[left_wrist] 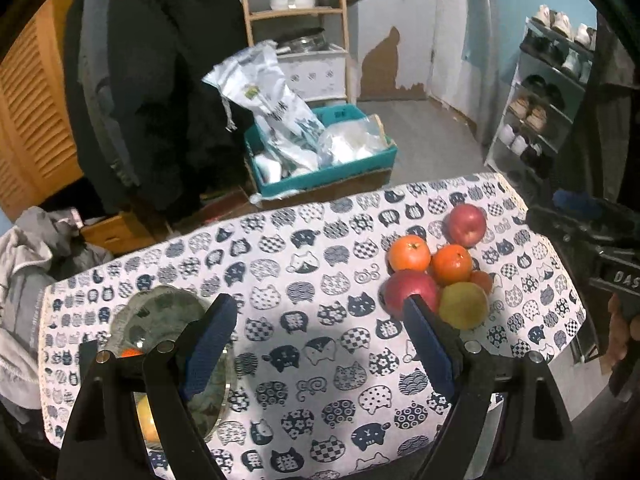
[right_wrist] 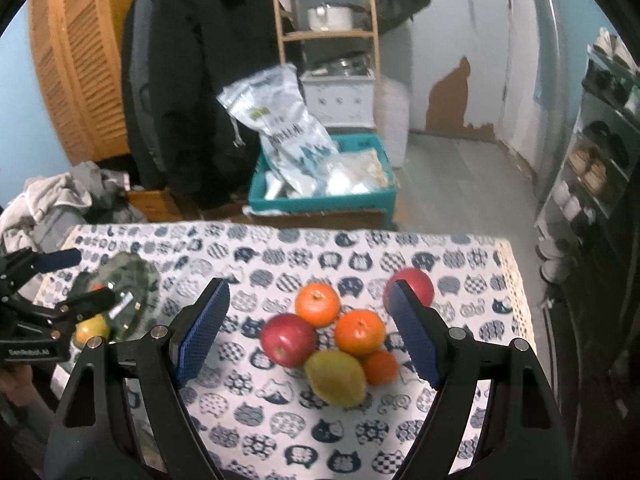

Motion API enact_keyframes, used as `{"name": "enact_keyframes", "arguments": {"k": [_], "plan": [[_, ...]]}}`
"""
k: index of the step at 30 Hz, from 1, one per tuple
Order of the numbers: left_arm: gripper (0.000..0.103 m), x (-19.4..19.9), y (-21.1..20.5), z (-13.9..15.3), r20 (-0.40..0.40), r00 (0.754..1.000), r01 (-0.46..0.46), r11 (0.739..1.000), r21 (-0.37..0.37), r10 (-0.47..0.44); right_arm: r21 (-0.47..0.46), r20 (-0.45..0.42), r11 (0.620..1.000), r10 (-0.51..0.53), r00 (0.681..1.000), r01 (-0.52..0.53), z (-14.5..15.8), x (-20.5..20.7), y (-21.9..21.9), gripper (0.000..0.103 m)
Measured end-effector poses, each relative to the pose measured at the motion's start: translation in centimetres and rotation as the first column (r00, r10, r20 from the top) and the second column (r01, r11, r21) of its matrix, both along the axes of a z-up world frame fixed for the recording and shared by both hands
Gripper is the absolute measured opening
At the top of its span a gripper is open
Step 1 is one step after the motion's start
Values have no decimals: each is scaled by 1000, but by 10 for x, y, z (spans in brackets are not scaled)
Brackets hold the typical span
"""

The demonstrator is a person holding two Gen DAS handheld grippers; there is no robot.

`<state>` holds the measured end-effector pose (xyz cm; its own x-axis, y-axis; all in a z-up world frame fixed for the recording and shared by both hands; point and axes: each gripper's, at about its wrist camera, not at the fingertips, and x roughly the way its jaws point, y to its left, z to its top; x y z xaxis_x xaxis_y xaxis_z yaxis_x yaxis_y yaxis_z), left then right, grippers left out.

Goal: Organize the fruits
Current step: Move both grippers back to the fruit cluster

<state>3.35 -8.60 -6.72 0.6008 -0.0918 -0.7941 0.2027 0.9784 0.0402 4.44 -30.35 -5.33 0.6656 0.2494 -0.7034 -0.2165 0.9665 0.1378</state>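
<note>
A pile of fruit lies on the cat-print tablecloth: a red apple, two oranges, a small orange, a yellow-green pear and a second red apple set apart. My right gripper is open above the pile. My left gripper is open over the cloth, left of the pile. A glass plate at the left holds a pear and an orange piece. The plate also shows in the right wrist view.
Behind the table a teal crate holds plastic bags. A black coat hangs at the back left, a wooden shelf stands behind, and a shoe rack is at the right. Clothes lie off the table's left edge.
</note>
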Motion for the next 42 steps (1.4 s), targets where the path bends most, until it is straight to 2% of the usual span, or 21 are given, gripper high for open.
{"name": "enact_keyframes", "arguments": {"k": [9,12,16,24,32,34,37,42], "plan": [[86,19,-11,-48,-76,997,32,998,58,-28,-63,-189,997,28,981,-41,-76,23,-4,81],[86,25,-11,-62,-116,993,37,998,47,-31,-67,-247,996,38,968,-56,-99,29,-5,81],[86,33,-16,-77,-134,990,47,996,75,-37,-88,-286,993,45,957,-73,-119,35,-2,81],[86,40,-16,-98,-207,978,47,997,54,-35,-134,-349,980,93,933,-148,-156,41,11,81],[86,40,-19,-104,-212,976,62,996,67,-47,-200,-347,959,122,930,-200,-163,41,20,81],[86,41,-19,-107,-217,975,64,995,74,-46,-175,-376,958,147,915,-226,-164,38,24,79],[86,40,-18,-109,-229,972,62,996,70,-45,-202,-378,949,152,913,-242,-164,33,27,78],[86,39,-21,-111,-232,971,72,995,73,-53,-195,-394,954,139,908,-230,-174,39,24,79]]}}
